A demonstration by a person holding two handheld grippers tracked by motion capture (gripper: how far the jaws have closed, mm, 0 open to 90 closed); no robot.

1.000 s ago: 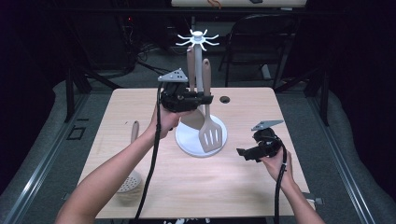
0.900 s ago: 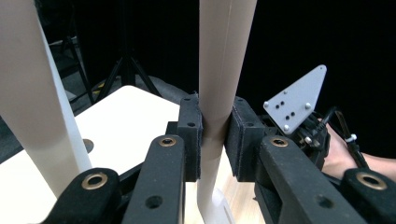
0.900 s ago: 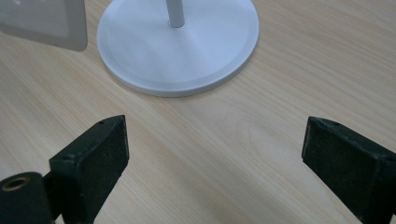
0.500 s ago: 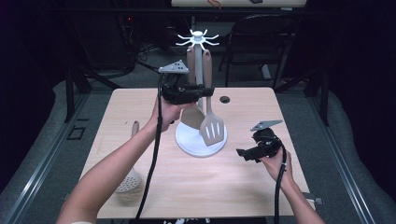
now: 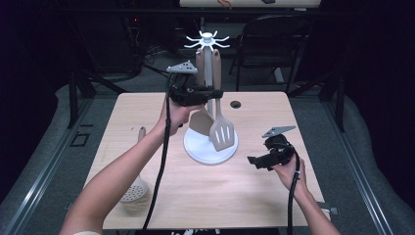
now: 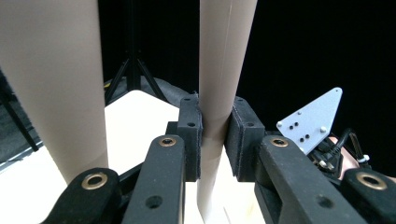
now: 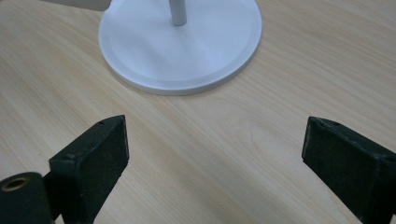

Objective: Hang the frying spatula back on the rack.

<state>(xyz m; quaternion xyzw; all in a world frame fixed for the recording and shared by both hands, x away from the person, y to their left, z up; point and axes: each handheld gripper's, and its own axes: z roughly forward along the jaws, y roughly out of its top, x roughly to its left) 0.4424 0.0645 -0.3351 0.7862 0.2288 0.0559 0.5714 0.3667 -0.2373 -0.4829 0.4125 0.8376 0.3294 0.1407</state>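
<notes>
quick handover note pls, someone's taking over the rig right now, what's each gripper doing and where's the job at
Left gripper: shut on the handle of a beige utensil, raised beside the white rack; which spatula it is, I cannot tell.
Right gripper: open, holding nothing, low over the table by the rack base.
Slotted spatula and plain spatula hang at the rack, blades over the base. Skimmer lies near the table's left edge.
Left to do: probably settle the held utensil on its hook, release, then the skimmer.
</notes>
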